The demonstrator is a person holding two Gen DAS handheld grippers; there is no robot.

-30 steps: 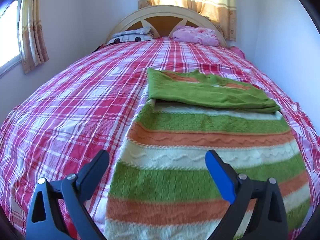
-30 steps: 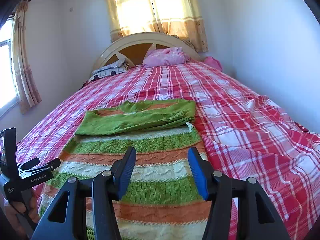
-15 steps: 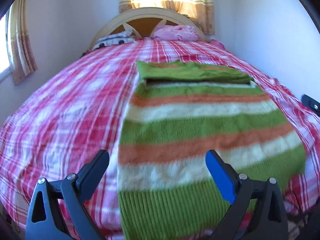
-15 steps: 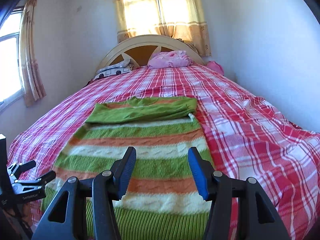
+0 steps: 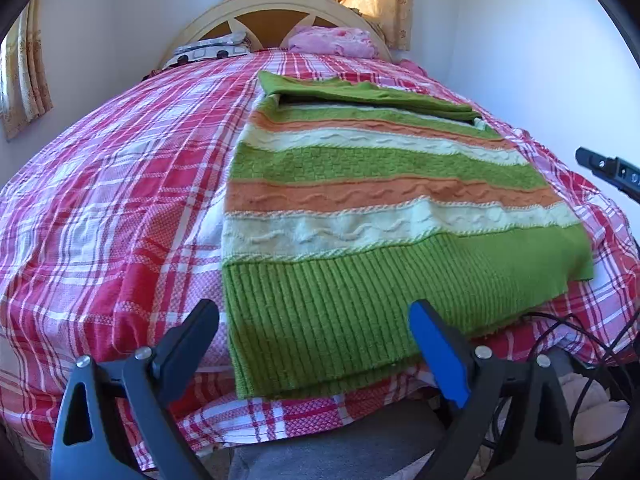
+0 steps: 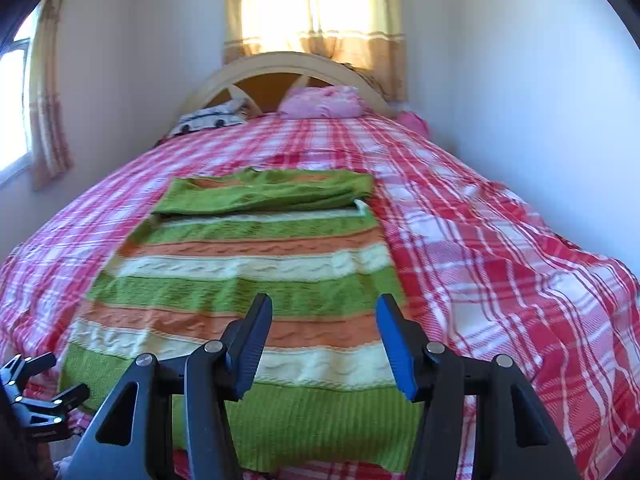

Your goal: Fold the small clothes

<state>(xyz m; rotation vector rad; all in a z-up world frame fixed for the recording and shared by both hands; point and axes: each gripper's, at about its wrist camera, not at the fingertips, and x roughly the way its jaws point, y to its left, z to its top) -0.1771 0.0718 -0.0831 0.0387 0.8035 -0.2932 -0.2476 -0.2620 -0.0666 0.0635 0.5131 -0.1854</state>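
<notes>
Half the sweater hem behind jaws

Ribbed knit sweater, woven bedspread

We see open bedspread right of the sweater and more to its left, all flat and bare up to the far pillows at the headboard. The wall closes in along the bed's right side, narrowing the room there. At the near edge, cables trail by the right corner under the sweater's hem, and the left gripper, jaws closing with nothing between them, and the right gripper hang just above that hem.
</notes>
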